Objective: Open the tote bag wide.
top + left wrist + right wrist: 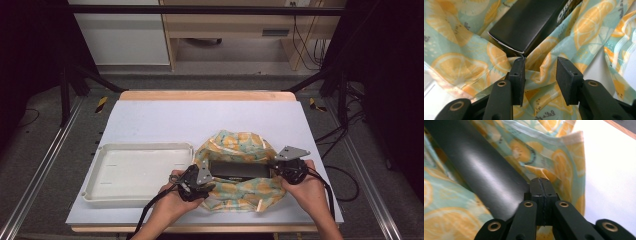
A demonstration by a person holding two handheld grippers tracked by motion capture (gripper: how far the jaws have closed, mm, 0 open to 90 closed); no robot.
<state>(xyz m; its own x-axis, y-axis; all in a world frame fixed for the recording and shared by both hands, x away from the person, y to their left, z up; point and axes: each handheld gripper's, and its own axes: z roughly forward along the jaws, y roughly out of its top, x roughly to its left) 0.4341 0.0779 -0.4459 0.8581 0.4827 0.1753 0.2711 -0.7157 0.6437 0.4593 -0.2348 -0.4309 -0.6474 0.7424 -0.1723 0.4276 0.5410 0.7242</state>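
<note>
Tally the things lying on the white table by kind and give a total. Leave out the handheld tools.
White tray: 1
Lemon-print cloth bag: 1
Black box, lying on the bag: 1
Total: 3

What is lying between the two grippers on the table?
In the high view, a black box lies between the left gripper and the right gripper, resting on the lemon-print cloth that wraps around it.
</note>
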